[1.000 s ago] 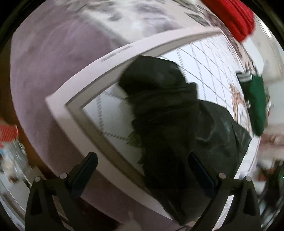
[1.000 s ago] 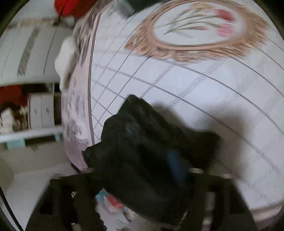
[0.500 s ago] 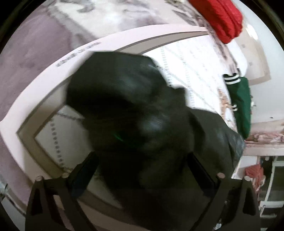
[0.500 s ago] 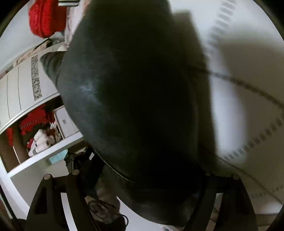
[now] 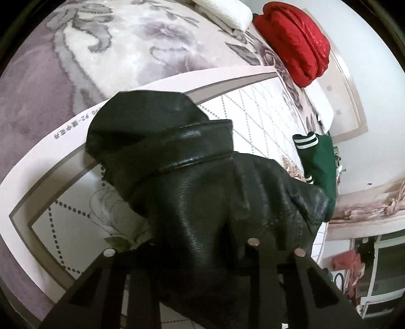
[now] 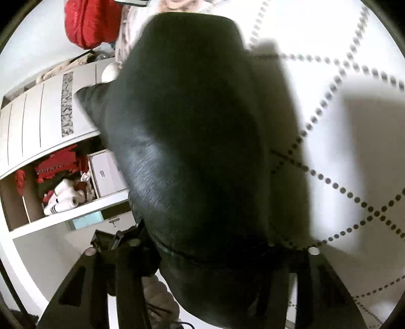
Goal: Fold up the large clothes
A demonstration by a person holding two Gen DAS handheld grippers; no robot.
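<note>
A black leather jacket (image 5: 202,182) with a hood lies bunched on the white quilted mat (image 5: 76,217). It fills the middle of both views and also shows in the right wrist view (image 6: 197,131). My left gripper (image 5: 202,255) is shut on the jacket's leather, and the fingertips are buried in it. My right gripper (image 6: 202,253) is shut on another part of the jacket, which hangs lifted above the mat (image 6: 354,126).
A green garment with white stripes (image 5: 319,162) lies further along the mat. A red pillow (image 5: 296,40) and a white folded towel (image 5: 227,12) sit on the floral bedspread (image 5: 114,45). A wardrobe with open shelves (image 6: 50,177) stands beside the bed.
Both grippers went from open to shut on the jacket. The jacket has been gathered and raised off the mat, closer to both cameras.
</note>
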